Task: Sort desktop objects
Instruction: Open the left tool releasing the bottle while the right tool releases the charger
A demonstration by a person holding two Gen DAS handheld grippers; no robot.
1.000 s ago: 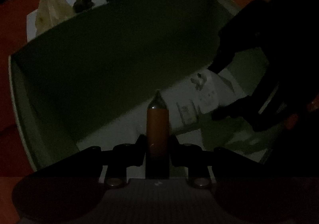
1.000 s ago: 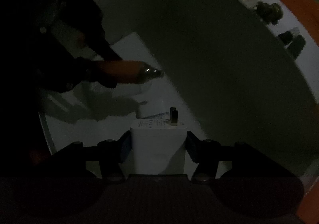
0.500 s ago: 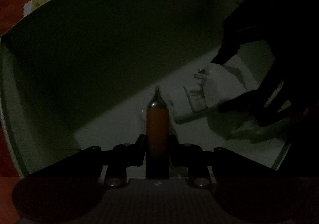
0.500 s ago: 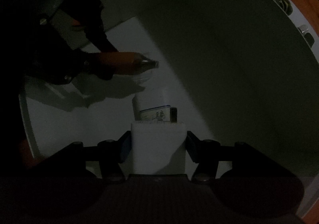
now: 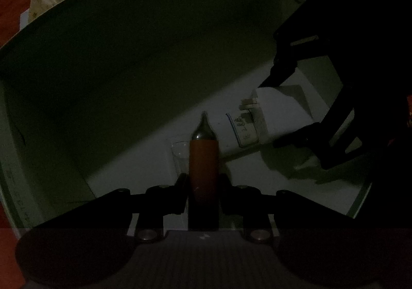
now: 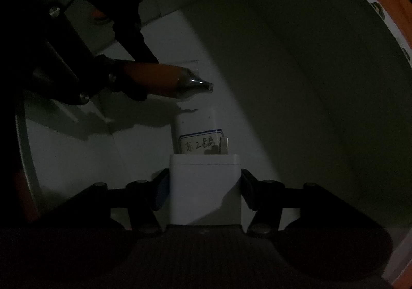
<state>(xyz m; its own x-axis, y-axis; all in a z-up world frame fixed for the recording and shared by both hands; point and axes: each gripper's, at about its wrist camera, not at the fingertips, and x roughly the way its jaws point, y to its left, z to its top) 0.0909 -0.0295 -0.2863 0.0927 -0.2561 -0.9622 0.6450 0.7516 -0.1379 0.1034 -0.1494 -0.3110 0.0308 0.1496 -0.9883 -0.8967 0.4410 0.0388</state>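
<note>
We are loosening our left gripper (image 5: 203,181) around the orange cartridge (image 5: 203,168) (silver tip forward) over the white box (image 5: 128,57) floor; our right gripper (image 6: 204,186) is pinching the white charger (image 6: 204,186) beside it.

- The orange tube (image 5: 203,168), capped by a pointed silver metal tip, stands between the jaws of the left gripper (image 5: 203,183), which are opening around it. It points down into the white box (image 5: 128,57), tip close above the floor.
- The white charger (image 6: 204,186), a rounded block with a metal prong and a blue-bordered handwritten label at its front, sits between the fingers of the right gripper (image 6: 204,181), low inside the same box, just beside the tube.
- The white box is open-topped with tall, plain walls, resting on an orange surface.
</note>
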